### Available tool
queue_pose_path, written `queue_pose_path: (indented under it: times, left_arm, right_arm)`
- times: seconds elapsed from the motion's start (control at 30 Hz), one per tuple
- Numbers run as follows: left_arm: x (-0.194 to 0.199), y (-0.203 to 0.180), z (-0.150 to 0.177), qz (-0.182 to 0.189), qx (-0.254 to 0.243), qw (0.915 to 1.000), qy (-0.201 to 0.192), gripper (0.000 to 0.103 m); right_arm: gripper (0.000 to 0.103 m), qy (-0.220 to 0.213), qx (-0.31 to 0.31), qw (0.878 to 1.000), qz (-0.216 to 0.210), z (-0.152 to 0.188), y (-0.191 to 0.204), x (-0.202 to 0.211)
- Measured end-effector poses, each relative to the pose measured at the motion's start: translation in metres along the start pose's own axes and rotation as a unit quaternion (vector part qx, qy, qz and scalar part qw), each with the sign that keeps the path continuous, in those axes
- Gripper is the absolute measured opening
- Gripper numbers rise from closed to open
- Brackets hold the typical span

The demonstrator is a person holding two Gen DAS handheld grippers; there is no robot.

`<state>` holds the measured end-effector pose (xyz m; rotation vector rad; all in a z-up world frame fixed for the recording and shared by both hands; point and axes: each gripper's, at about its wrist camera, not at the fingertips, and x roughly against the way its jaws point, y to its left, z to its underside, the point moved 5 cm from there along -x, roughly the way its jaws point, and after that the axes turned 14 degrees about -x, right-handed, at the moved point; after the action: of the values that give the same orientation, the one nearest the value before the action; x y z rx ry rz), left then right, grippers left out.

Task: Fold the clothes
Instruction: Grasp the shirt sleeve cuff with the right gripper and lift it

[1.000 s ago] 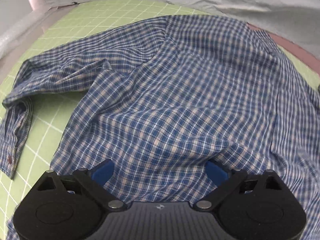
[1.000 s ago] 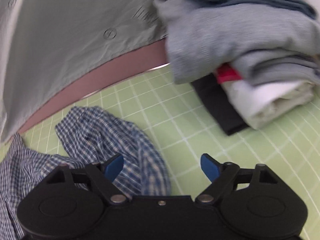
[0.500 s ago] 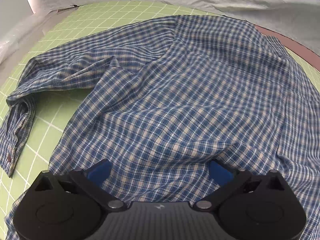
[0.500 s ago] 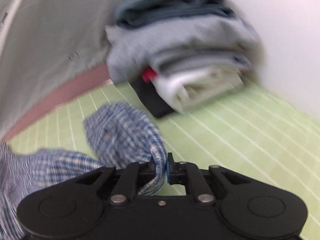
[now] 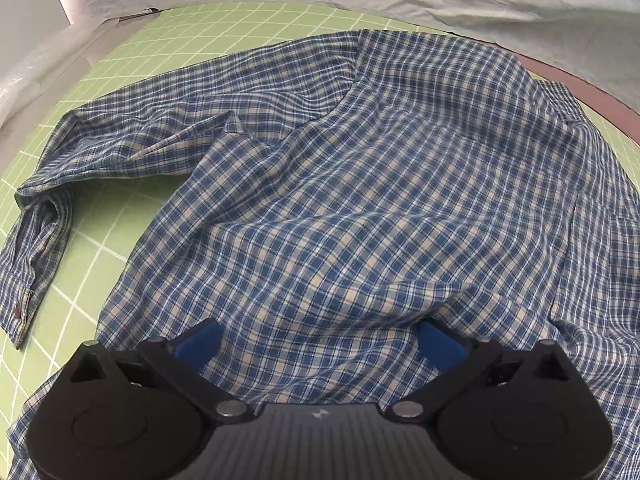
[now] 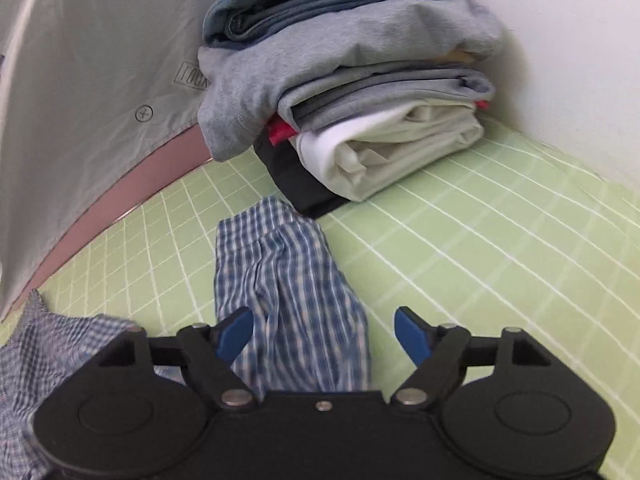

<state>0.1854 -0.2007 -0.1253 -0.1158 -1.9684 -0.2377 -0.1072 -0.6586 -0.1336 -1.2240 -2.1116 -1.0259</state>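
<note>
A blue-and-cream checked shirt (image 5: pixel 340 200) lies spread on the green grid mat (image 5: pixel 92 248). Its one sleeve (image 5: pixel 120 148) stretches left and bends down to the cuff (image 5: pixel 24 280). My left gripper (image 5: pixel 320 340) is open just above the shirt's body, with a ridge of cloth rising between its blue pads (image 5: pixel 200 340). In the right wrist view the other sleeve (image 6: pixel 292 280) lies stretched toward the pile of folded clothes (image 6: pixel 360 100). My right gripper (image 6: pixel 324 332) is opening; the sleeve lies between its blue pads (image 6: pixel 236 332) and neither presses on it.
The pile of folded grey, blue, white and black clothes stands at the mat's far corner by a white wall (image 6: pixel 580 60). A grey sheet (image 6: pixel 100 60) and a pink-brown strip (image 6: pixel 120 208) border the mat's far edge. Bare mat (image 6: pixel 480 260) lies right of the sleeve.
My right gripper shut on the crumpled sleeve, pulled it out toward the pile of clothes, then opened again. The sleeve now lies longer and flatter. The left gripper has not moved.
</note>
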Motion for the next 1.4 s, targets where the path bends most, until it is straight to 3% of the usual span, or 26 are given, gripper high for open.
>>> queue_pose_path:
  times: [0.13, 0.23, 0.3, 0.33, 0.37, 0.4, 0.5, 0.57, 0.63, 0.73, 0.83, 0.93, 1.0, 1.1, 1.17, 1.23, 1.27, 1.4]
  left_arm:
    - [-0.001, -0.002, -0.001, -0.002, 0.001, 1.0000, -0.004, 0.103]
    - [-0.001, -0.003, -0.001, -0.003, 0.002, 1.0000, -0.006, 0.103]
    - [-0.001, -0.004, -0.001, -0.003, 0.002, 1.0000, -0.006, 0.103]
    - [-0.001, -0.004, -0.001, -0.003, 0.003, 1.0000, -0.006, 0.103]
    - [-0.001, -0.004, -0.001, -0.003, 0.003, 1.0000, -0.006, 0.103]
    - [-0.001, -0.004, -0.001, -0.004, 0.003, 1.0000, -0.006, 0.103]
    - [-0.001, -0.004, -0.001, -0.004, 0.003, 1.0000, -0.007, 0.103]
    - [-0.001, -0.004, -0.002, -0.004, 0.003, 1.0000, -0.007, 0.103]
    - [-0.002, -0.004, -0.002, -0.005, 0.004, 0.9999, -0.008, 0.103]
    - [-0.003, -0.004, -0.003, -0.005, 0.005, 0.9999, -0.009, 0.103]
    - [-0.004, -0.004, -0.003, -0.006, 0.006, 0.9999, -0.010, 0.103]
    - [-0.006, -0.004, -0.004, -0.007, 0.008, 0.9999, -0.011, 0.103]
    - [-0.006, -0.005, -0.004, -0.007, 0.008, 0.9999, -0.011, 0.103]
    - [-0.007, -0.007, -0.005, -0.009, 0.010, 0.9998, -0.011, 0.103]
    - [-0.007, -0.007, -0.005, -0.009, 0.012, 0.9998, -0.010, 0.103]
    - [-0.008, -0.008, -0.006, -0.009, 0.012, 0.9999, -0.005, 0.103]
    - [-0.009, -0.008, -0.007, -0.006, 0.010, 0.9999, -0.002, 0.103]
    - [-0.002, -0.005, -0.002, 0.013, 0.024, 0.9996, -0.002, 0.103]
  right_arm:
    - [0.079, 0.030, -0.002, 1.000, 0.006, -0.015, 0.005, -0.037]
    - [0.065, 0.050, 0.005, 0.999, -0.003, -0.021, 0.008, -0.054]
    - [0.034, 0.065, 0.024, 0.997, -0.015, -0.021, 0.012, -0.060]
    - [0.025, 0.062, 0.036, 0.997, -0.019, -0.022, 0.014, -0.059]
    - [0.009, 0.058, 0.048, 0.997, -0.023, -0.023, 0.015, -0.058]
    - [0.007, 0.042, 0.054, 0.997, -0.027, -0.025, 0.016, -0.052]
    - [0.006, -0.069, 0.015, 0.997, -0.021, -0.048, 0.004, -0.009]
    - [0.005, -0.145, -0.021, 0.989, -0.014, -0.064, -0.007, 0.024]
    - [0.006, -0.219, -0.070, 0.973, 0.008, -0.074, -0.028, 0.064]
    - [0.009, -0.238, -0.132, 0.961, 0.043, -0.066, -0.066, 0.091]
    - [0.032, -0.160, -0.119, 0.973, 0.118, -0.032, -0.097, 0.072]
    - [0.041, -0.098, -0.150, 0.974, 0.135, -0.002, -0.119, 0.058]
    - [0.051, -0.095, -0.165, 0.971, 0.141, 0.004, -0.123, 0.057]
    - [0.068, -0.112, -0.158, 0.969, 0.151, 0.001, -0.116, 0.059]
    - [0.070, -0.113, -0.138, 0.971, 0.159, -0.002, -0.107, 0.057]
    - [0.080, -0.116, -0.116, 0.973, 0.160, -0.002, -0.095, 0.057]
    - [0.087, -0.120, -0.101, 0.975, 0.155, 0.000, -0.086, 0.057]
    - [0.091, -0.096, -0.034, 0.989, 0.106, 0.015, -0.039, 0.057]
